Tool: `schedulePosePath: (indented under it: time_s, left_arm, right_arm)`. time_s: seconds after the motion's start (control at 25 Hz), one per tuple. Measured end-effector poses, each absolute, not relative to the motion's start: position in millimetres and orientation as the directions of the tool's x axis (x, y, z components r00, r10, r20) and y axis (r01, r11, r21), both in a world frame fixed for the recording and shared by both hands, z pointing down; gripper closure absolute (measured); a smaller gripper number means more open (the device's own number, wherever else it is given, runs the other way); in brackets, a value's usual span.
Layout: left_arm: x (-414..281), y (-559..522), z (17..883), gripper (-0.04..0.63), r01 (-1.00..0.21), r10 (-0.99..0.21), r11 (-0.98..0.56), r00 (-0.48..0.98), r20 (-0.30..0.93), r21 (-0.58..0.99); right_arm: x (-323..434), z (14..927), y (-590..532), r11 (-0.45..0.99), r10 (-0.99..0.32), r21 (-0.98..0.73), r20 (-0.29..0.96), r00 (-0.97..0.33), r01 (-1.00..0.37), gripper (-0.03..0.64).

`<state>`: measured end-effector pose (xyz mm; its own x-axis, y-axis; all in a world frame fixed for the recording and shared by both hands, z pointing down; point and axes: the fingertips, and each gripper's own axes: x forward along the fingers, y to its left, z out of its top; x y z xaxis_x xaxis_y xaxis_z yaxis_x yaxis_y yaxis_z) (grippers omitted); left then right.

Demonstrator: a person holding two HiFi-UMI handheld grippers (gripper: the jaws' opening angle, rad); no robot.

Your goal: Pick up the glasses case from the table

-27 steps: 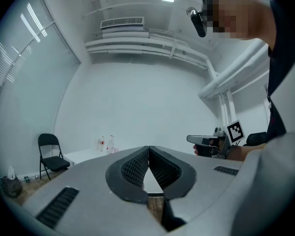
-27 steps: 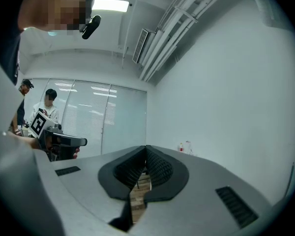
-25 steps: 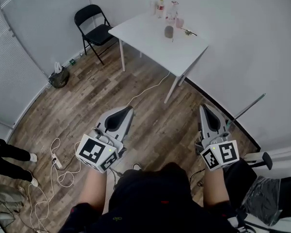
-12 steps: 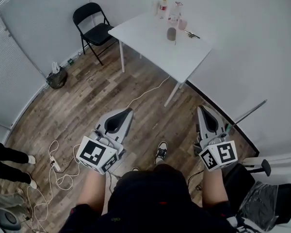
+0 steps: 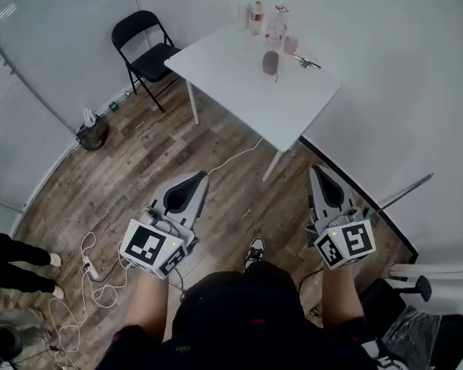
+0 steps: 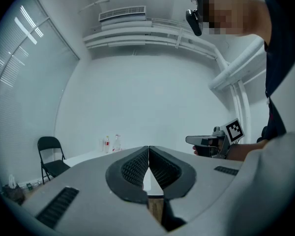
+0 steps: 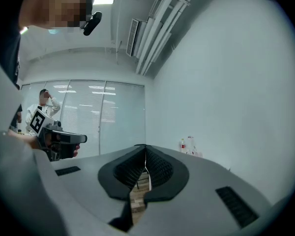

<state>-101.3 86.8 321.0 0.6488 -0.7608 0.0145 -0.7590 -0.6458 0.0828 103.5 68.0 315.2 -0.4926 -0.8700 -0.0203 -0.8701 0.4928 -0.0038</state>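
Glasses case on table, well beyond left claw, right claw, both closed.

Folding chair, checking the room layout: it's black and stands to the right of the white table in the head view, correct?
No. The black folding chair stands to the left of the white table, not the right; the head view shows it.

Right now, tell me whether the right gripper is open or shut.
Shut. The right gripper shows its fingers pressed together at the tips, nothing between them.
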Motion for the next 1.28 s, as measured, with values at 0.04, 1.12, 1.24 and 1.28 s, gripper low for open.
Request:
schedulePosePath:
  time_s: [0.04, 1.12, 1.24, 1.28]
  left_arm:
    - [-91.8, 76.9, 320.4, 0.572, -0.764, -0.765, -0.640, 0.643, 0.017, 0.083]
    - [-3.3, -125.3, 315.9, 0.572, -0.807, -0.813, -0.580, 0.582, -0.018, 0.112]
    - [-11.2, -159.0, 322.1, 0.572, -0.788, -0.796, -0.602, 0.605, -0.017, 0.128]
    - [-15.1, -172.2, 325.1, 0.572, -0.785, -0.792, -0.607, 0.610, -0.011, 0.126]
  right_arm:
    - [113.2, 315.7, 57.5, 0.498, -0.867, -0.006, -0.020, -0.497, -0.867, 0.597]
    - [221.9, 337.4, -122.0, 0.527, -0.849, 0.009, 0.026, -0.527, -0.850, 0.597]
    - [213.5, 342.0, -153.2, 0.502, -0.864, 0.004, 0.040, -0.501, -0.865, 0.597]
    - [209.2, 343.7, -165.5, 0.494, -0.869, 0.001, 0.045, -0.494, -0.869, 0.597]
